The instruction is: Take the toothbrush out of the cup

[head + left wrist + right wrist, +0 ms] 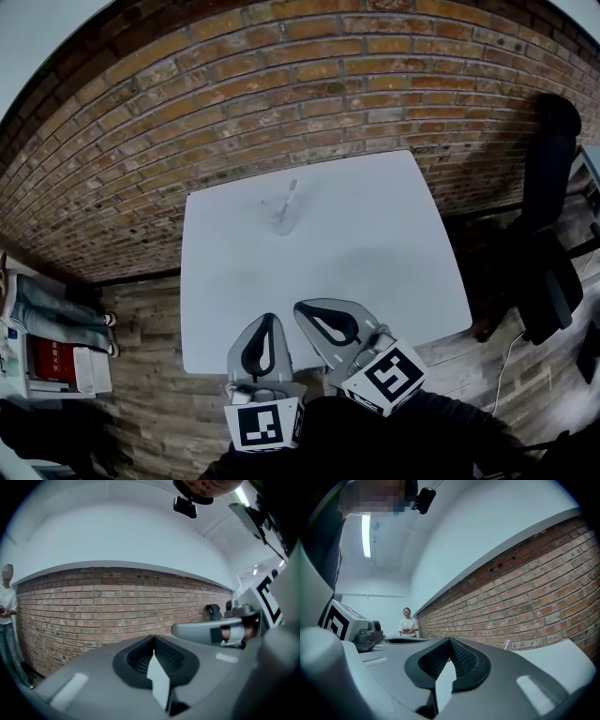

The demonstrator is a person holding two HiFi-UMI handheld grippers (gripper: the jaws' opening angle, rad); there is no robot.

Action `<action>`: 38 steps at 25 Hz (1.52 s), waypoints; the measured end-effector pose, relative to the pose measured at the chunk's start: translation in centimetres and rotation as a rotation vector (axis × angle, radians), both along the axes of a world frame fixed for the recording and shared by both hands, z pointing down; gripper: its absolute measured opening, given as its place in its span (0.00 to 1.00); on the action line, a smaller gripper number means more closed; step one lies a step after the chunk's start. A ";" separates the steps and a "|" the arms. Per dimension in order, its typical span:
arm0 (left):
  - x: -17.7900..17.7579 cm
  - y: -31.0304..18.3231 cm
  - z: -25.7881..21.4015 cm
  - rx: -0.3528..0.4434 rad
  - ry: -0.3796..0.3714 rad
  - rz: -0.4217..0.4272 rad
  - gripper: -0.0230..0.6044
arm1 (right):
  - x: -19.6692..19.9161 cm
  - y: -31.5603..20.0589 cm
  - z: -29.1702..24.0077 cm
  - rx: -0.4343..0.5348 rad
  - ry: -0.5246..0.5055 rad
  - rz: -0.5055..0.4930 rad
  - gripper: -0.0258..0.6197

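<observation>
The toothbrush (292, 193) is leaning in a clear cup (279, 214) that is sitting toward the far side of the white table (375, 253), near the brick wall (187, 122). Both claws are hovering over the near edge, well apart from it. The left gripper (268, 321) and the right gripper (307, 312) are each clenched on nothing. The cup is looking light and hard to see, so a claw arriving unopened, or pulling the brush sideways, could tip it over.

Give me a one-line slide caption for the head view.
Left hand-held gripper and right hand-held gripper, both shut, at the near edge of the white table; toothbrush in the cup beyond.
</observation>
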State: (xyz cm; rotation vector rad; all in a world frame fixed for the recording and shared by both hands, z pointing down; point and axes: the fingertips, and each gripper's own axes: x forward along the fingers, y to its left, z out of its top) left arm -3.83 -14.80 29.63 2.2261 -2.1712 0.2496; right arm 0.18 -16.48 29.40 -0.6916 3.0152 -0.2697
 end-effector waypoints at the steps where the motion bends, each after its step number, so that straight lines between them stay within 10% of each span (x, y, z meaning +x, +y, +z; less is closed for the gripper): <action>1: -0.3 -0.4 0.1 -0.002 0.004 -0.003 0.05 | -0.3 -0.3 0.1 0.001 0.002 -0.003 0.04; 38: -10.9 -18.5 7.8 -0.198 0.165 0.179 0.05 | -11.4 -17.7 6.6 -0.136 0.141 0.188 0.04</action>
